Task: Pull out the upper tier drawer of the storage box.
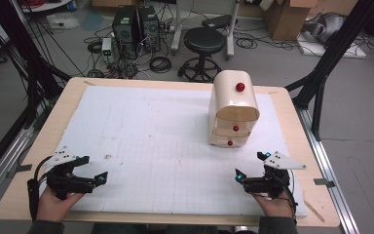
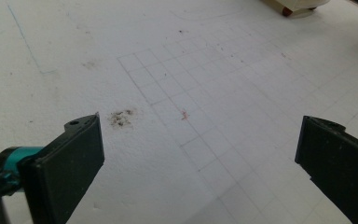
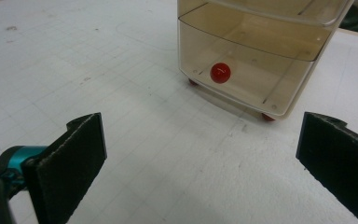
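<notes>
While both the left gripper [image 1: 91, 169] and the right gripper [image 1: 251, 167] rest near the desk's [image 1: 44, 146] front edge with jaws apart, a hasty reach could tip the light drawer cabinet [image 1: 233, 108].

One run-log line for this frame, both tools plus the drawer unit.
left tool: open, empty, near edge | right tool: open, empty, facing drawer unit | drawer unit: on white mat, drawers shut, untouched

High view: above near edge, looking forward and down. Gripper views: low, close over mat [image 1: 151, 131], both facing drawers [image 3: 256, 56].
</notes>
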